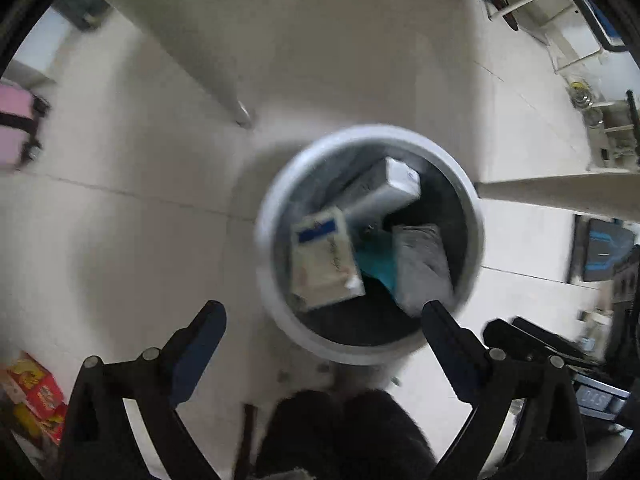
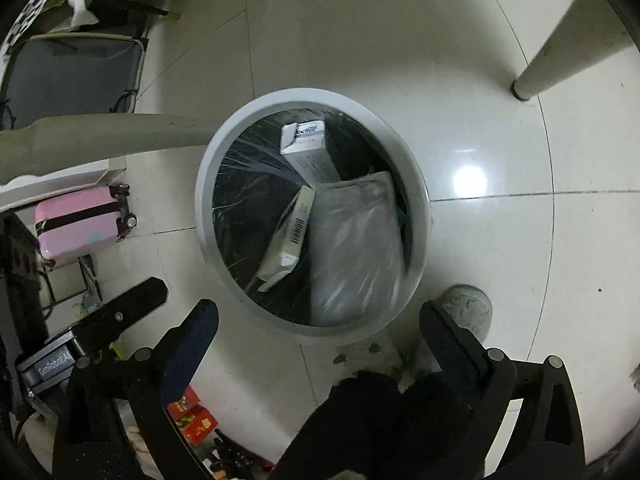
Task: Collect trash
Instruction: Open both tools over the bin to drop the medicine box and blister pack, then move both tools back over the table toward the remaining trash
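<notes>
Over the bin (image 1: 276, 312) | both hand-held grippers, left (image 1: 324, 312) and right (image 2: 320, 312), spread, empty | boxes (image 1: 324, 258) inside | we keep clear of the rim before withdrawing.

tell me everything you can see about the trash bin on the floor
The trash bin is round, with a wide white rim, and looks like plastic. It stands upright and open on pale floor tiles, beside a cream table leg. A glossy black liner bag lines the inside. In it lie two white cartons: a long one and a flatter one with a barcode. A grey plastic pouch leans against the wall.
</notes>
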Demonstrator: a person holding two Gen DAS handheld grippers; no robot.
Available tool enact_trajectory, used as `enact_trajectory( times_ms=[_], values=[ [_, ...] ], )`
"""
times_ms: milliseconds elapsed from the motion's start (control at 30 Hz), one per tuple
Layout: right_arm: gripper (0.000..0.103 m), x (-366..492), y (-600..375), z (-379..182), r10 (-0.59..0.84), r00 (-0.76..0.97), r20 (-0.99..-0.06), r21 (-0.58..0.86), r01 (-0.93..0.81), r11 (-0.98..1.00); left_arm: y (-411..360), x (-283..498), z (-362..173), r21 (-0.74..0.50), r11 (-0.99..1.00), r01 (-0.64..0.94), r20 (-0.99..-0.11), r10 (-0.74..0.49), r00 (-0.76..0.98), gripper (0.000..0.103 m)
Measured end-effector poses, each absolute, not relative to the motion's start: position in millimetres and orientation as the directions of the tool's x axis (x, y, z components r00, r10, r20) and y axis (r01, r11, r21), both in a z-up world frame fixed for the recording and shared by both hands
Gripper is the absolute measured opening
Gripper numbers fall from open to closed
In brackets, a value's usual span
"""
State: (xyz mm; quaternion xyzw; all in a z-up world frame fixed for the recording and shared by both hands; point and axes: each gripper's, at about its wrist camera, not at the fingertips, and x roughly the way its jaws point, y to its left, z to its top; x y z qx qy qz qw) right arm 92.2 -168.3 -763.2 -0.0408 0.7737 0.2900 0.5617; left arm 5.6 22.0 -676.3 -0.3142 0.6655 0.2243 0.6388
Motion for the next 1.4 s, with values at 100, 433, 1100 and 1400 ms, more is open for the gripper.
enact_trajectory(
  times_ms=[100,433,1100,1400],
  values=[
    [0.102,87,-168,-746,0.213,-0.315,-0.925,0.345,-0.458,0.819,23,-2,-654,-0.054,0.719,-0.693,-0.998,-0.07,0.005,0.1],
    [0.102,75,-172,-655,0.09,-0.131,-0.987,0.151,-0.595,0.789,12,-19,-571,-0.003,0.743,-0.669,-1.0,0.006,0.011,0.1],
    [0.101,42,-194,-412,0.112,-0.041,-0.993,0.113,-0.614,0.781,-15,-47,-384,-0.03,0.761,-0.648,-0.998,0.017,0.066,0.1],
    [0.101,53,-196,-287,0.241,-0.032,-0.97,0.218,-0.556,0.802,-4,-31,-296,-0.027,0.767,-0.641,-0.985,0.088,0.147,0.1]
  ],
)
